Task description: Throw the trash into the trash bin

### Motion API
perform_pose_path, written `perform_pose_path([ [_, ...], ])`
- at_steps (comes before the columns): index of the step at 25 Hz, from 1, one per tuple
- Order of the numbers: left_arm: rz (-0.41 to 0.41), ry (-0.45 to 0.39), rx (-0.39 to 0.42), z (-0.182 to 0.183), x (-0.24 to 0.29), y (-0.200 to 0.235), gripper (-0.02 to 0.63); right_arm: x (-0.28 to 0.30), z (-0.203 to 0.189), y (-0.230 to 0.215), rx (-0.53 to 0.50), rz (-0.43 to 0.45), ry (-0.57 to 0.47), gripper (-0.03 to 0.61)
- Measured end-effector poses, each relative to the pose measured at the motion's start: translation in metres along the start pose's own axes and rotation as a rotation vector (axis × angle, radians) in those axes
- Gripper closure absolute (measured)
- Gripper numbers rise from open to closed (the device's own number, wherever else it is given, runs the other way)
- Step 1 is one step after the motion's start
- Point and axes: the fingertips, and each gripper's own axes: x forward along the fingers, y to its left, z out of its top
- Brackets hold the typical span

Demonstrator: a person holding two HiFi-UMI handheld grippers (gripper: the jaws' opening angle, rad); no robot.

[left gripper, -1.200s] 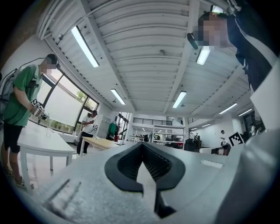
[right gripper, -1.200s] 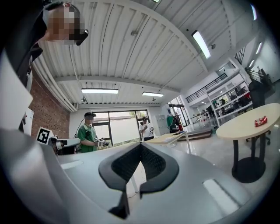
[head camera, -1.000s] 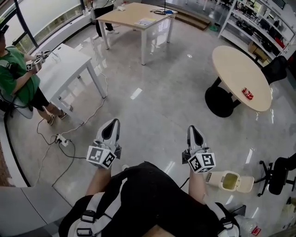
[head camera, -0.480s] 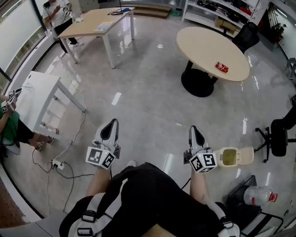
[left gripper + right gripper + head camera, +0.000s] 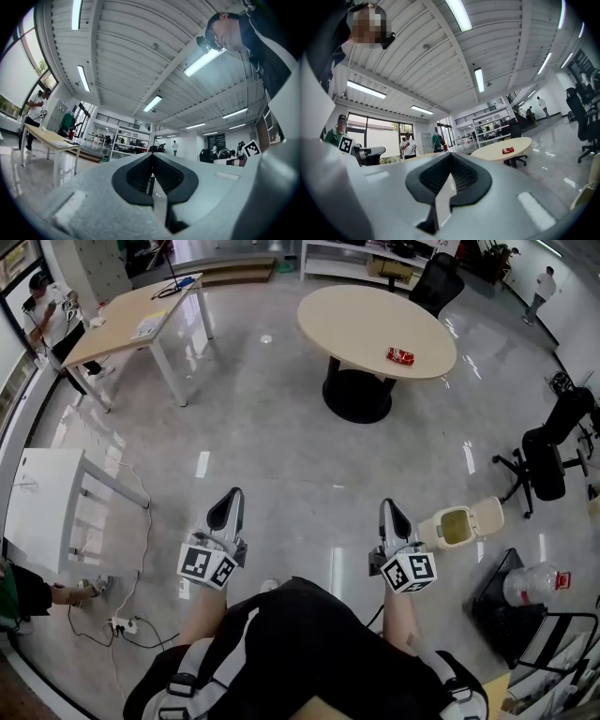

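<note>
Glossy office floor surrounds the round table (image 5: 370, 320), where the red wrapper (image 5: 400, 356) lies near the edge. Well short of that table, your left gripper (image 5: 227, 510) and right gripper (image 5: 393, 517) are clenched on nothing, probably just carried. The open trash bin (image 5: 459, 525) stands on the floor on your side of the table.

no legible text, coded square markers (image 5: 207, 565) on left gripper (image 5: 227, 505), right gripper (image 5: 393, 513)

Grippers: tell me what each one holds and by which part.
Nothing. The left gripper and the right gripper are both shut and empty; the red wrapper lies untouched on the round table.
</note>
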Motion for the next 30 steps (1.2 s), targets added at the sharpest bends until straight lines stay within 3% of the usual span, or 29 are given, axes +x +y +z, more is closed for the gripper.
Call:
perform_pose_path([
  [4,-0.071,0.007,-0.02,-0.001,0.013,0.0,0.614,-0.006,0.001,0.006,-0.005,-0.048,-0.009,0.575],
  [9,-0.098,-0.025,-0.12,0.001,0.028,0.014,0.612,-0.008,-0.002,0.016,-0.069,-0.105,0.003,0.575],
  [15,-0.198,-0.017,-0.094,0.004,0.042,0.013,0.612,-0.006,0.007,0.029,-0.082,-0.171,-0.034,0.575],
  [19,-0.235,-0.019,-0.118,0.006,0.049,0.022,0.614,-0.007,0.018,0.033,-0.088,-0.222,-0.071,0.575],
  [25,-0.302,0.013,-0.081,-0.009,0.049,0.008,0.612,-0.031,0.013,0.035,-0.086,-0.297,-0.055,0.575],
  [30,-0.323,0.027,-0.136,-0.023,0.055,0.009,0.613,-0.04,0.007,0.035,-0.07,-0.319,-0.04,0.575],
])
